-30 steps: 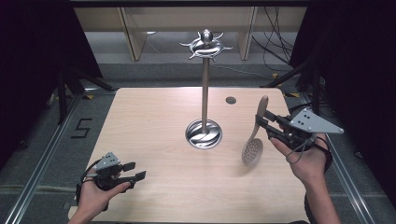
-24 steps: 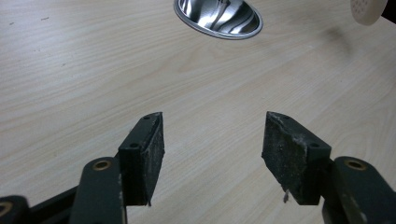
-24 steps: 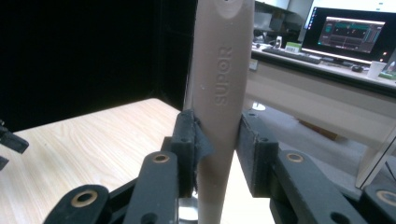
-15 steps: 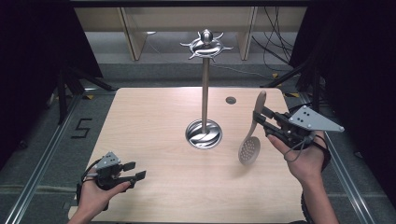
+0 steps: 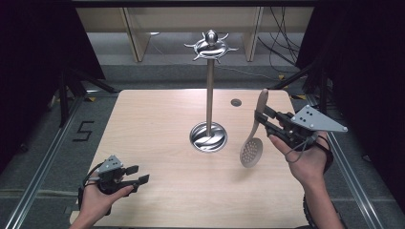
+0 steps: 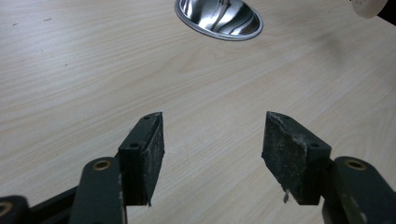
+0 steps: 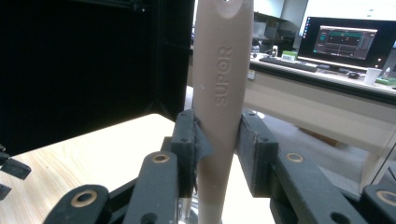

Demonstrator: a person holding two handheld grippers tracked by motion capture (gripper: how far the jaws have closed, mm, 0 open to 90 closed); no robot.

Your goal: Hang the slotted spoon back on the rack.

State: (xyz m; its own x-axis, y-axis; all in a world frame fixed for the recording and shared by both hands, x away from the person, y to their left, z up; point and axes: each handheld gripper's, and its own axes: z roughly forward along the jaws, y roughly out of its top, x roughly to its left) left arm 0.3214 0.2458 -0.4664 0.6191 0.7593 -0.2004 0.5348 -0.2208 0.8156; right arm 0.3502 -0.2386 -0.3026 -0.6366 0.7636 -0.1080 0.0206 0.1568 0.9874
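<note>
Right tongs (image 5: 261, 119) clamp the slotted spoon (image 5: 252, 148) by its handle, bowl hanging above the tabletop (image 5: 157, 119) beside the rack base (image 5: 208, 137). Left tongs (image 5: 136, 174) wide, near front-left edge.

A beige slotted spoon (image 5: 253, 138) hangs nearly upright just right of the steel stand (image 5: 208, 98), perforated bowl down above the bench, handle stamped SUPOR pointing up.

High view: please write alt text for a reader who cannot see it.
The right gripper holds a beige slotted spoon by its handle, head hanging down above a wooden table, right of a tall metal hook stand. The left gripper rests open and empty near the table's front left corner.
</note>
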